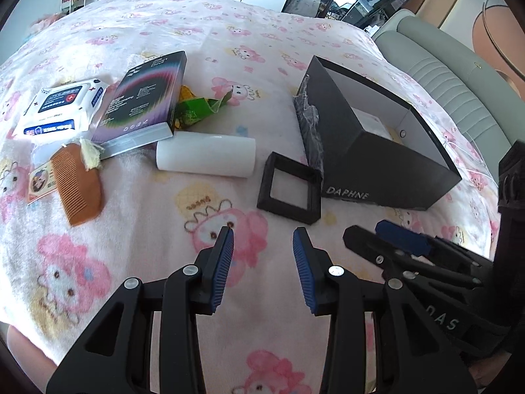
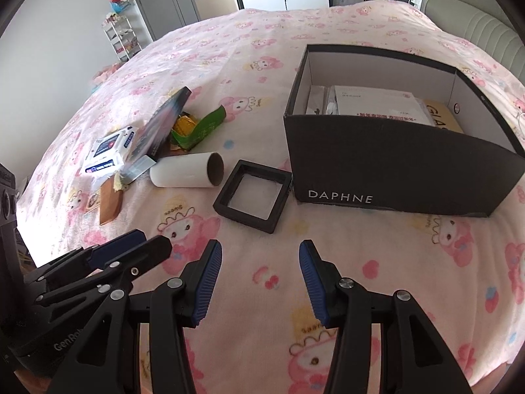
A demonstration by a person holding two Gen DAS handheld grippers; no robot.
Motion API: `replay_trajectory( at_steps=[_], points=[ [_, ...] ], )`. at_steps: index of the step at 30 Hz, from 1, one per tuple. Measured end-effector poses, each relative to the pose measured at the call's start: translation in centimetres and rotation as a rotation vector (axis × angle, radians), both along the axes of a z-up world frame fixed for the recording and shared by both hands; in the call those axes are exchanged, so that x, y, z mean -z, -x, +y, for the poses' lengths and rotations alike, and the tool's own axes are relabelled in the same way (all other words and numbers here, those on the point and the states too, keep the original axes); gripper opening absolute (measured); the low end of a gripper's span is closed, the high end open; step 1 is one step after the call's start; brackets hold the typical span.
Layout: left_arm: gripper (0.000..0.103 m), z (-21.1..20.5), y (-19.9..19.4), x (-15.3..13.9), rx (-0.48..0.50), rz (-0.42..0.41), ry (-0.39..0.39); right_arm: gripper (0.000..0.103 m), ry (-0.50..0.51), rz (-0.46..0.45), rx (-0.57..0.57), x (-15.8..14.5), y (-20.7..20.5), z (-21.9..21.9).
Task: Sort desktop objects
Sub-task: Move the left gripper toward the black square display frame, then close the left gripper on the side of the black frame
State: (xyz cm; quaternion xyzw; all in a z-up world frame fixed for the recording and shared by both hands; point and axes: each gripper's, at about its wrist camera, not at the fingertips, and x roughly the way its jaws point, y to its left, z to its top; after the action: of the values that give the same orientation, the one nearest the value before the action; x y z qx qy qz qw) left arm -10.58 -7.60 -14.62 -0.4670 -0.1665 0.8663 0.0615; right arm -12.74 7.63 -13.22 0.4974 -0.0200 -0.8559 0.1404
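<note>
Both grippers hang spread and empty at the bottom, left gripper [image 1: 263,229] and right gripper [image 2: 260,244]. Centre frame: black frame [image 2: 252,194] just beside the box [image 2: 393,170]; roll [image 2: 187,169], book [image 1: 144,98], comb [image 1: 80,185] left.

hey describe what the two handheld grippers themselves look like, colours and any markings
Both the left gripper and right gripper are matte black linkage frames with silver pivot rivets and two fingers faced with ribbed blue pads. Pale lettering marks the bodies, partly cut off. No cables or sleeves show.

Open black box [image 2: 393,167] partly filled; frame [image 2: 252,193], roll [image 2: 185,170], comb [image 1: 80,187] outside.
</note>
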Motion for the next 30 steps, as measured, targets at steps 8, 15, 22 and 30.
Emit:
replay_trajectory(
  at_steps=[8,15,22,30],
  points=[
    [0.037,-0.2,4.9,2.6,0.01,-0.027,-0.068,0.045,-0.004,-0.043,0.052,2.7,3.8,1.1],
    [0.027,0.5,7.8,5.5,0.023,-0.09,-0.085,0.045,0.047,-0.092,0.034,4.8,6.1,1.4],
    [0.012,0.5,8.1,6.5,0.039,-0.115,-0.13,0.035,0.123,-0.141,0.015,6.6,7.5,1.2],
    [0.012,0.6,5.9,6.1,0.05,-0.137,-0.145,0.025,0.172,-0.132,-0.025,4.9,5.3,1.5]
  ],
)
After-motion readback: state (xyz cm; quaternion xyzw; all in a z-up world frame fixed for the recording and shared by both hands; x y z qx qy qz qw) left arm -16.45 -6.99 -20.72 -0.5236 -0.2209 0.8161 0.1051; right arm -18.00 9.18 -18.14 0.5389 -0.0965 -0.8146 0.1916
